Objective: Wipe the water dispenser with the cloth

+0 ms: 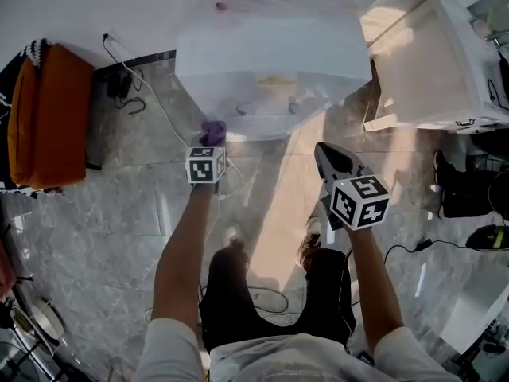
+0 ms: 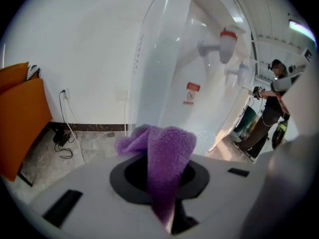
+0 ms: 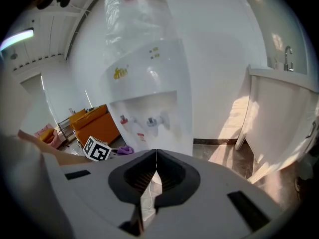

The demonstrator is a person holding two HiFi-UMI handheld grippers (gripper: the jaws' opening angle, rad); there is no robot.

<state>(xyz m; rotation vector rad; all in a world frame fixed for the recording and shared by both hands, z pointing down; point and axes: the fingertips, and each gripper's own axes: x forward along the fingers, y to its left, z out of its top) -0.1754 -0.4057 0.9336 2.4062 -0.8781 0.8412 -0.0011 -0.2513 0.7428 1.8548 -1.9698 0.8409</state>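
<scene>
Cloth [image 2: 167, 156] is hanging clamped in left gripper [image 1: 211, 140] — dispenser [image 1: 270, 62] at twelve o'clock; right gripper [image 3: 156, 158] is hovering closed, empty.

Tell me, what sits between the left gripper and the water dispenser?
Only the purple cloth the left gripper holds; left gripper view shows it.
</scene>
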